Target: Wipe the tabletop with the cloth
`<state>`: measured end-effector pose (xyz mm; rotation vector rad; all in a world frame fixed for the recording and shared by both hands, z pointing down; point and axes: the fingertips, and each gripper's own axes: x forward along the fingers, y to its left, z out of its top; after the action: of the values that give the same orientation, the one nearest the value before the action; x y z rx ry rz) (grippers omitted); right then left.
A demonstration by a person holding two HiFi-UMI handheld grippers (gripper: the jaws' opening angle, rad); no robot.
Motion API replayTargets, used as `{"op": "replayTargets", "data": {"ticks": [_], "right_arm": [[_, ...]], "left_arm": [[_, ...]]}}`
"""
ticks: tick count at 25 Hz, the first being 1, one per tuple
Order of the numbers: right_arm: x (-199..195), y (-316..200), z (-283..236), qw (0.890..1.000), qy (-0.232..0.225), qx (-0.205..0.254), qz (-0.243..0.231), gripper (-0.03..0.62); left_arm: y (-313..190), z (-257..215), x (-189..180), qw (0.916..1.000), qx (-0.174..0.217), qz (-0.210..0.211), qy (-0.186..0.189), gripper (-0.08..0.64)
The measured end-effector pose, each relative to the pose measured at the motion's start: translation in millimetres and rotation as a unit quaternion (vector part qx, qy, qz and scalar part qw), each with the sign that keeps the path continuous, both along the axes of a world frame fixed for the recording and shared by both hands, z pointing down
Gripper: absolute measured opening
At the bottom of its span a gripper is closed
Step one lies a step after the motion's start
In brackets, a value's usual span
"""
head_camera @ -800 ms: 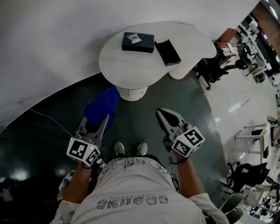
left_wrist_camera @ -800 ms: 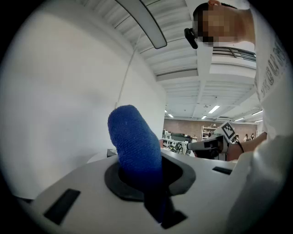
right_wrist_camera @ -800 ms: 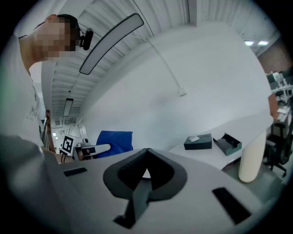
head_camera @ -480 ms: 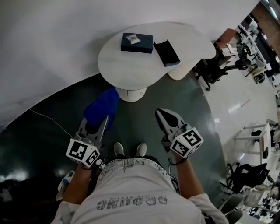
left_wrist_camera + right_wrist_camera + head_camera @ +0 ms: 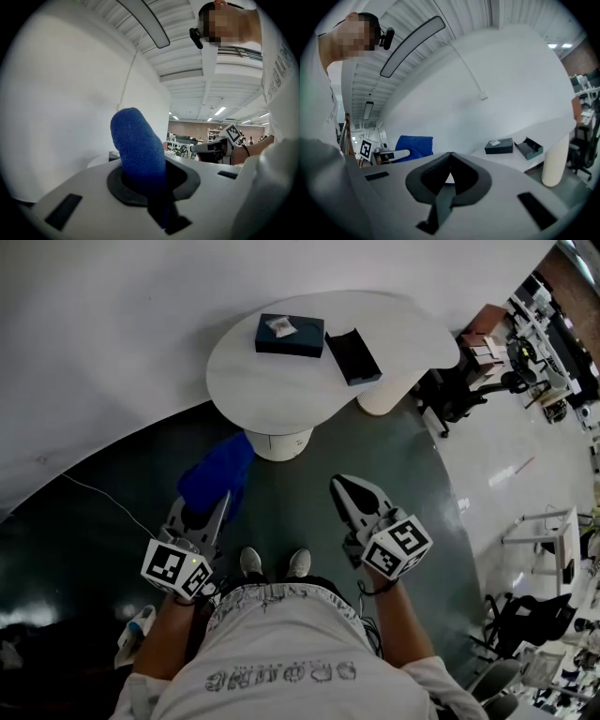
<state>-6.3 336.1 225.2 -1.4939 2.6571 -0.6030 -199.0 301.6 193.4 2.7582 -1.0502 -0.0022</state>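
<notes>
As before, cloth point(image 5: 217, 472) in left claw point(image 5: 208, 507)

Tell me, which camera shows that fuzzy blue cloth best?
The left gripper view: the fuzzy blue cloth fills its middle, weave visible, clamped in the left claw. The head view shows a small blue bundle; the right gripper view, a distant blue patch.

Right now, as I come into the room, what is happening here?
A person stands on the dark floor, facing a white table, with a gripper in each hand. The left gripper is shut on a blue cloth, which sticks out ahead of its jaws. The right gripper is shut and empty. Both are held low, short of the table, so wiping has not yet begun. On the tabletop lie a dark tissue box and an open dark box.
</notes>
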Motion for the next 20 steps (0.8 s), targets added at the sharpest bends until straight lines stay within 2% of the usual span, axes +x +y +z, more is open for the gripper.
{"op": "replayTargets", "data": {"ticks": [13,20], "right_arm": [[25,25,10,1.000,-0.007,-0.003,-0.025,0.008],[38,27,11,0.999,-0.004,-0.002,-0.032,0.008]], "left_arm": [[36,4,18,0.9994,0.002,-0.035,0.001,0.074],[39,1,28,0.9991,0.010,-0.042,0.001,0.074]]}}
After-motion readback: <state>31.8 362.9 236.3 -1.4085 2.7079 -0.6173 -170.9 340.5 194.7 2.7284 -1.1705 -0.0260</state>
